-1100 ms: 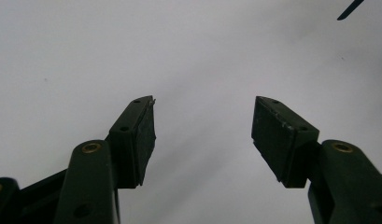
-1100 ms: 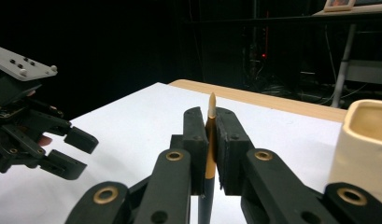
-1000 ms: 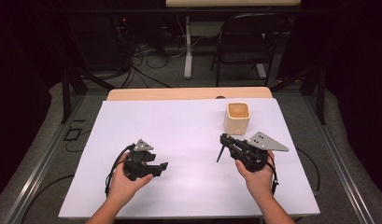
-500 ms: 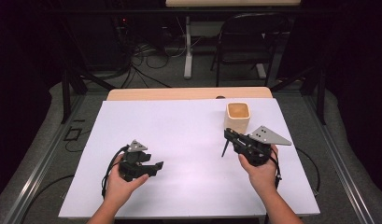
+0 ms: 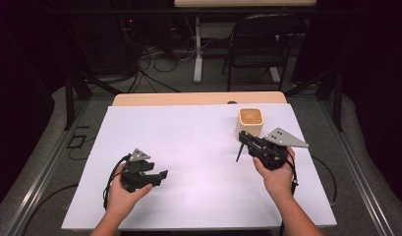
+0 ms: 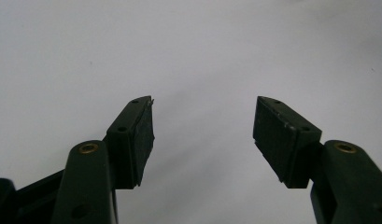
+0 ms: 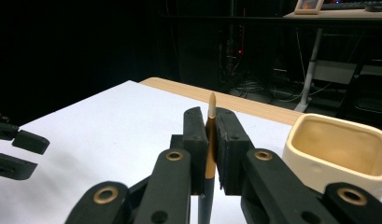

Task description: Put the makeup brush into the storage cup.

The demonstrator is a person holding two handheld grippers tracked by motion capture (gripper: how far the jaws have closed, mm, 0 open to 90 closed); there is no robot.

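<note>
right claw [image 7: 208, 154] is gripping the brush [image 7: 210, 140] upright, left claw [image 6: 203, 135] released; keeping it vertical while centring over the cup [image 7: 340, 149] before lowering.

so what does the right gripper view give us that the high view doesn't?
Right gripper view: the right gripper is shut on a pencil, held upright with its pale tip above the pads; a picture frame stands on a far desk.

High view: both hands, the grey plate on the right gripper, the pencil's dark lower end pointing down at the sheet, and a chair behind the table.

Both: the cream cup close to the right gripper, the white sheet, the table's wooden far edge, and the open left gripper.
</note>
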